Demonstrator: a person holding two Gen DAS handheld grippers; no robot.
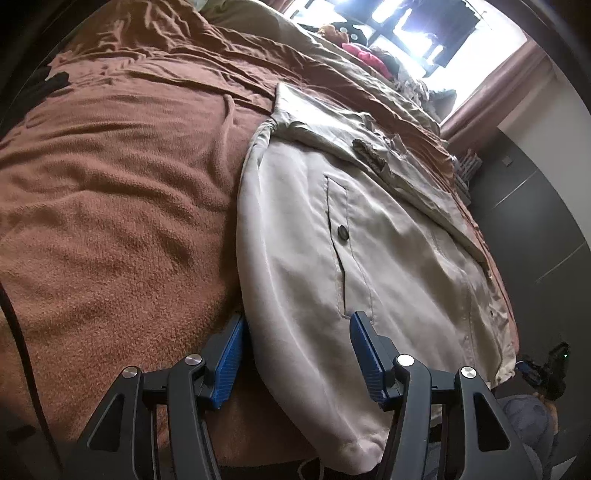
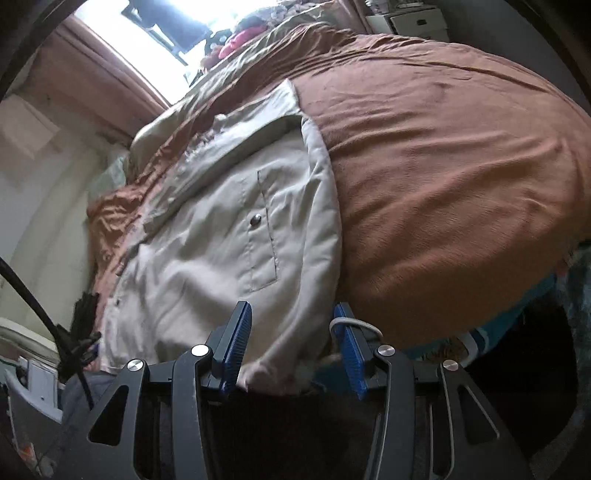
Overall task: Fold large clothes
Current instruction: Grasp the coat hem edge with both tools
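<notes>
A beige jacket with a buttoned pocket lies flat on a bed covered by a brown blanket. Its sleeves are folded across its upper part. My left gripper is open, its blue pads astride the jacket's near left hem corner; the cloth lies between the jaws, not pinched. In the right wrist view the same jacket fills the middle. My right gripper is open astride the jacket's near right hem corner, with a white drawstring loop over its right pad.
The brown blanket spreads wide beside the jacket. A heap of clothes lies at the bed's far end under a bright window. A dark cabinet stands right of the bed. The other gripper shows at the bed's edge.
</notes>
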